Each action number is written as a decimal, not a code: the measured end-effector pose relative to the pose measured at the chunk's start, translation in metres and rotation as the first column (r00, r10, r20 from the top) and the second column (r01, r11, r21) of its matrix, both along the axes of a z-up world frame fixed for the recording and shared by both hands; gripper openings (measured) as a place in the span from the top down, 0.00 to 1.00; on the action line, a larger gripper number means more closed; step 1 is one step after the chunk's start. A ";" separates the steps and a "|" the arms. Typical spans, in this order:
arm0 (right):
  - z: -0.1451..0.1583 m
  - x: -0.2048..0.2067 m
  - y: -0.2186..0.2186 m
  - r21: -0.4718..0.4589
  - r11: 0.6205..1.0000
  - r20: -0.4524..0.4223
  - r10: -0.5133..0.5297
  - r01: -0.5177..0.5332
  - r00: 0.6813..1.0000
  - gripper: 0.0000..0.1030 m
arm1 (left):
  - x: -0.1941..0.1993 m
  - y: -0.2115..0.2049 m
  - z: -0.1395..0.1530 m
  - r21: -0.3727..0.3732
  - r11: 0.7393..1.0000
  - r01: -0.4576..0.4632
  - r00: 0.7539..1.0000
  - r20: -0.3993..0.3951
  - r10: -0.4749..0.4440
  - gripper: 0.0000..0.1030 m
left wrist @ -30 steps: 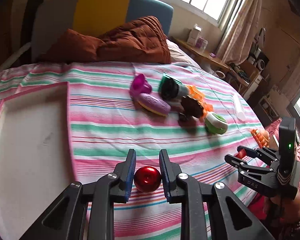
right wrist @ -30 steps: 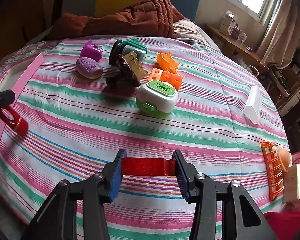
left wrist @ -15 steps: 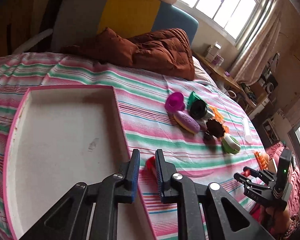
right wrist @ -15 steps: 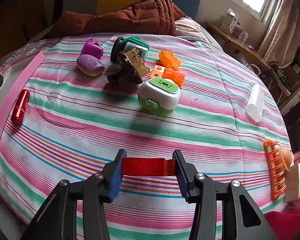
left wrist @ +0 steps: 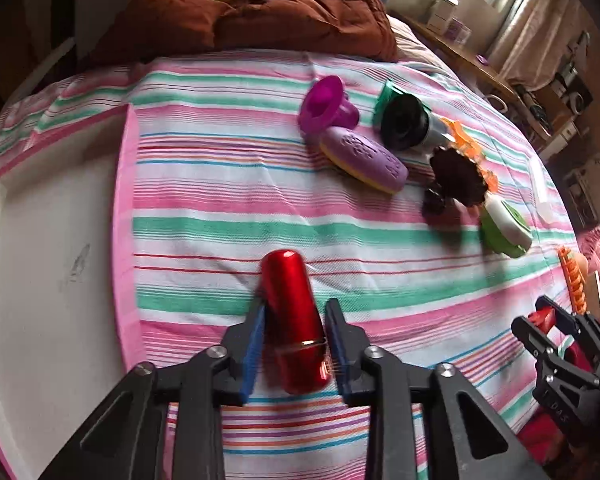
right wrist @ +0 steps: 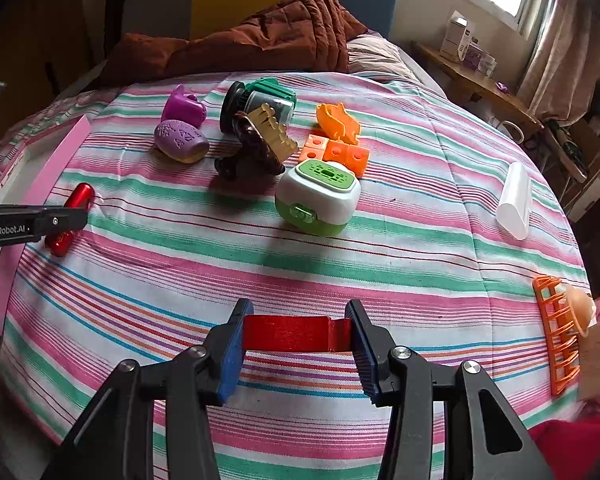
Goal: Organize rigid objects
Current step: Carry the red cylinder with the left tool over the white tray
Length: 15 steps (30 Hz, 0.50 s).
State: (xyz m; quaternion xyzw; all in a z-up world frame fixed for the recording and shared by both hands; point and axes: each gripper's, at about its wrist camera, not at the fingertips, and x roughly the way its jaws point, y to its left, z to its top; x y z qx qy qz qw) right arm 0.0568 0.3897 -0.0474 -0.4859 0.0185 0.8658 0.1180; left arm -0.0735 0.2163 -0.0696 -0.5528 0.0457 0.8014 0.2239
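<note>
My left gripper (left wrist: 296, 316) straddles a shiny red cylinder (left wrist: 294, 320) that lies on the striped bedspread beside the pink-rimmed white tray (left wrist: 124, 216); small gaps show between its blue pads and the cylinder. The cylinder (right wrist: 70, 216) and the left gripper (right wrist: 60, 218) also show in the right wrist view. My right gripper (right wrist: 298, 334) is shut on a flat red block (right wrist: 292, 334) and holds it above the bedspread. It also shows in the left wrist view (left wrist: 540, 320).
A cluster of toys lies mid-bed: purple cup (right wrist: 184, 108), purple oval (right wrist: 180, 146), green-lidded jar (right wrist: 260, 100), brown toy (right wrist: 256, 148), orange blocks (right wrist: 340, 152), green-white box (right wrist: 318, 196). A white tube (right wrist: 514, 200) and an orange rack (right wrist: 556, 336) lie right. A brown blanket (right wrist: 260, 40) lies behind.
The left gripper swung away to the tray, leaving the red cylinder lying on the bed, and has come back around it. The right gripper held still with its block.
</note>
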 end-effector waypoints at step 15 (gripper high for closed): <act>-0.003 0.001 0.001 -0.031 1.000 0.001 -0.001 0.001 1.000 0.53 | -0.007 -0.072 0.046 0.209 0.977 -0.043 0.995 -0.081 0.061 0.75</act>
